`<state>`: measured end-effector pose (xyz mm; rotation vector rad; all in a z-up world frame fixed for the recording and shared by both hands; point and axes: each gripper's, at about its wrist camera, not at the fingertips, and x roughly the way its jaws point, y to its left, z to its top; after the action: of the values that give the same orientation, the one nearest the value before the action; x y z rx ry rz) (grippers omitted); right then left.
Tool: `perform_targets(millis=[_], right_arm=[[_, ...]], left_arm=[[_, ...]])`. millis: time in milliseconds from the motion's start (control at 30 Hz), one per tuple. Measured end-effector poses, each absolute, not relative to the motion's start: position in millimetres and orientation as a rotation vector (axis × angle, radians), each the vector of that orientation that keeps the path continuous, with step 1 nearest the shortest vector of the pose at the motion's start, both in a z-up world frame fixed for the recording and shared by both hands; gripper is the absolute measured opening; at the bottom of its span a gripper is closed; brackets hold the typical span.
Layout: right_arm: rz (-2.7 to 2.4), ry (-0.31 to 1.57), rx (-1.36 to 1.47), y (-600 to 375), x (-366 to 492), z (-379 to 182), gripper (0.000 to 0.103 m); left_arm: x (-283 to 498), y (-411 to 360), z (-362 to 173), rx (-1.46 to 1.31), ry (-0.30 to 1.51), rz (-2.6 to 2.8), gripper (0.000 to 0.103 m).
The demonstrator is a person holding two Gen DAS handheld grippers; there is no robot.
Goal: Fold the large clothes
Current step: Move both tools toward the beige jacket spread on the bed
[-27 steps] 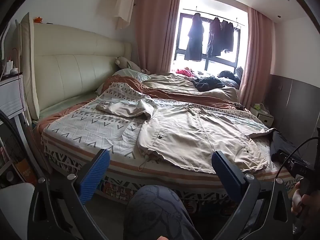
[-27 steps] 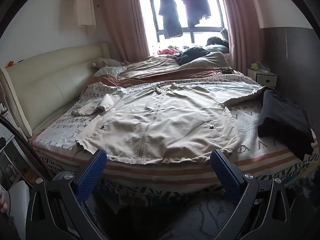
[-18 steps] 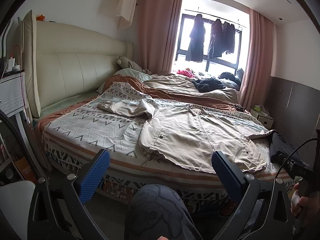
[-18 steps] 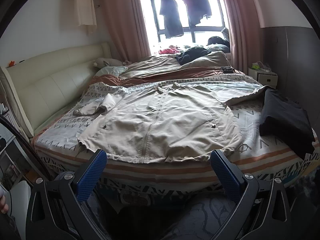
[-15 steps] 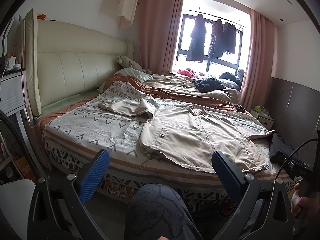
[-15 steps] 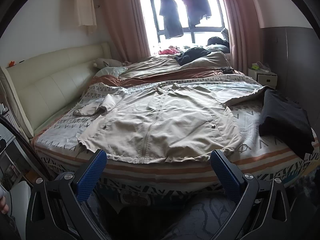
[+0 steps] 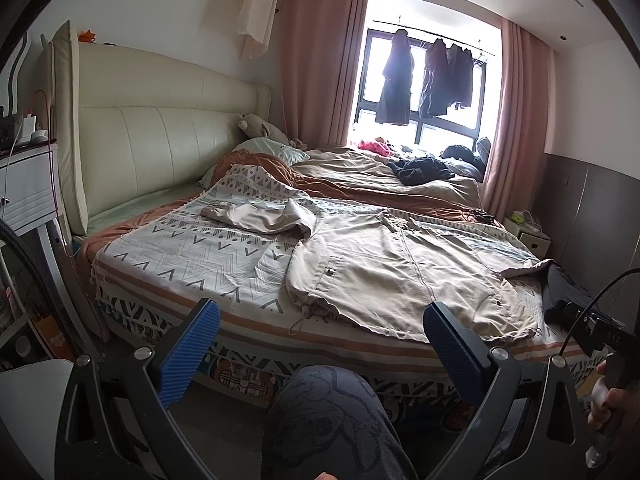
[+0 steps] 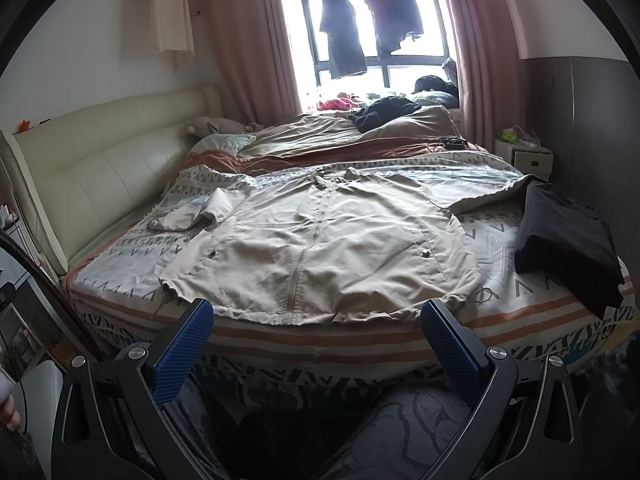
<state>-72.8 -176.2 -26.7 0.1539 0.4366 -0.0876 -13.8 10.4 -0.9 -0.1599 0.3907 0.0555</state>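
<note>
Jacket, beige and zipped, lies spread front-up on the bed, straight ahead of the right tool with its hem just beyond the fingertips; from the left tool it sits ahead and off to the right. Both tools are spread wide and hold nothing, each hanging short of the mattress edge. Folding looks not yet begun: this seems the approach before the first fold. One sleeve is bunched up ahead-left of the right tool, so I'd guess the next move is to reach that sleeve or a hem corner, pinch only the top layer clear of the patterned blanket, and draw it inward. The other sleeve runs ahead-right under a dark garment, its cuff hidden. The person's knees fill the lower part of both views, and the bright window washes out whatever lies on the sill.
</note>
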Motion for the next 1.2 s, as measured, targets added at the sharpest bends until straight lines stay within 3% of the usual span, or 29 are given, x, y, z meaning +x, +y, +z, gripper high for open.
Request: perform_targets(millis=[467,1200], right_arm=[[-0.082,0.451,0.141,-173.1,-67.4,-15.5,0.103],[-0.034,0.384,0.136,-176.5,73.6,-12.2,0.103]], left_arm=[[-8.3,15.9,-4.6,-0.121,0.405,0.067,0.103],[90.7,47.3,-18.8,-0.175,0.492,0.125,0.103]])
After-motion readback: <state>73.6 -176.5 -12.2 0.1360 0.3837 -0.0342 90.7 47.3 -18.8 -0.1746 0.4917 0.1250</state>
